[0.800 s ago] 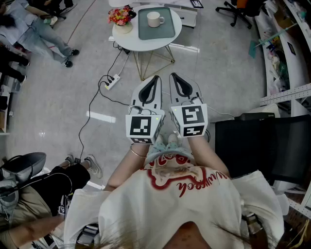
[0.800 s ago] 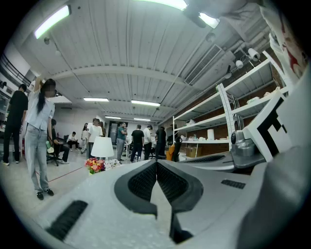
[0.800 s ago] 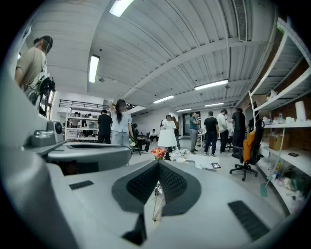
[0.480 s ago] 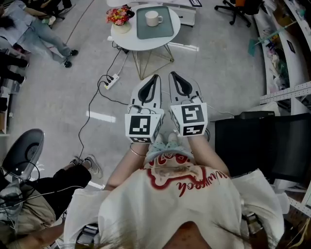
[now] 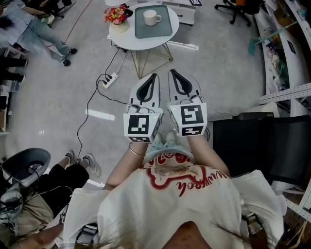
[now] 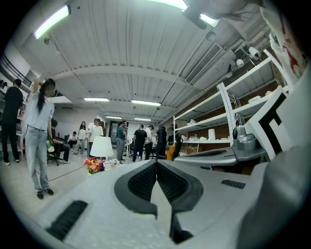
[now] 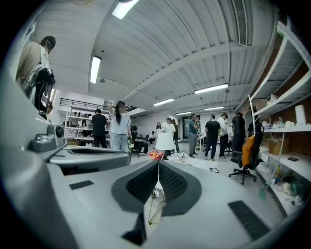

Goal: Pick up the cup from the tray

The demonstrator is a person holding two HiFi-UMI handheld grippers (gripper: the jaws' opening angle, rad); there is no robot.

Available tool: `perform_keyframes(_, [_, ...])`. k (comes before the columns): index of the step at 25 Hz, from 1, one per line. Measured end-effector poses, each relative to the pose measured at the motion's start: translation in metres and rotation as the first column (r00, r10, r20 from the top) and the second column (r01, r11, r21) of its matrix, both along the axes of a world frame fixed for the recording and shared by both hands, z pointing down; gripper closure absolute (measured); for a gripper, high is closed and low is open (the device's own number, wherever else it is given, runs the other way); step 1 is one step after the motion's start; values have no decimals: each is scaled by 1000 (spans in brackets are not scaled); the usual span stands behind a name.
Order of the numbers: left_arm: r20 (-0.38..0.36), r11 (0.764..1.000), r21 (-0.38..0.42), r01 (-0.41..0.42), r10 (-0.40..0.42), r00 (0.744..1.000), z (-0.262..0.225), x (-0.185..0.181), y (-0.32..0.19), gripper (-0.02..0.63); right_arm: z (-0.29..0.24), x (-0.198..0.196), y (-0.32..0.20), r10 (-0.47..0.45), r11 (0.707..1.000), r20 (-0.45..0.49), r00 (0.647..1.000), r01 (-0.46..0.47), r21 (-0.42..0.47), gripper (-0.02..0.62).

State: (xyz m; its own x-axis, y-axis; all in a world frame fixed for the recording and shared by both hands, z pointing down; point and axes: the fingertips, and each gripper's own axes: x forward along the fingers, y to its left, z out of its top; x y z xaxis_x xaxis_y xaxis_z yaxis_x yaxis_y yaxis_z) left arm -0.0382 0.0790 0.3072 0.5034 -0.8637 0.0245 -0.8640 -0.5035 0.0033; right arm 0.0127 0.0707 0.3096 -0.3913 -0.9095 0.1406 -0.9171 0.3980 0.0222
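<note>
In the head view a white cup (image 5: 152,17) stands on a grey-green tray (image 5: 154,26) on a round white table (image 5: 141,43) far ahead, beside a bunch of flowers (image 5: 115,14). My left gripper (image 5: 155,77) and right gripper (image 5: 171,72) are held side by side close to my body, well short of the table, both shut and empty. In the left gripper view the left gripper (image 6: 156,162) has its jaws meeting, with the flowers (image 6: 94,165) to the left. The right gripper (image 7: 158,162) is likewise shut below the flowers (image 7: 156,155). Neither gripper view shows the cup.
A power strip (image 5: 107,80) and black cables lie on the floor between me and the table. A black chair (image 5: 262,146) stands at my right, a seated person (image 5: 34,189) at my lower left. Shelving (image 5: 286,44) lines the right side. Several people stand in the background.
The table with cup and tray has drifted slightly up and left in the head view. The person and chair at lower left shifted. Both grippers stay shut and together.
</note>
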Motion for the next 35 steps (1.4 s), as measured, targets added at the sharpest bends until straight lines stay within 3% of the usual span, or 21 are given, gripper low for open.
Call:
perform_keyframes(8, [-8, 998, -13, 57, -57, 998, 9, 0, -3, 592, 1, 9, -11, -48, 999, 11, 999, 48, 3, 571])
perform_keyframes(14, [-13, 995, -1, 103, -103, 995, 10, -13, -37, 593, 1, 6, -42, -69, 997, 18, 997, 69, 16, 571])
perform_keyframes(35, [-5, 1000, -11, -15, 15, 1000, 14, -18, -292, 592, 14, -13, -292, 15, 1000, 29, 999, -14, -25, 571])
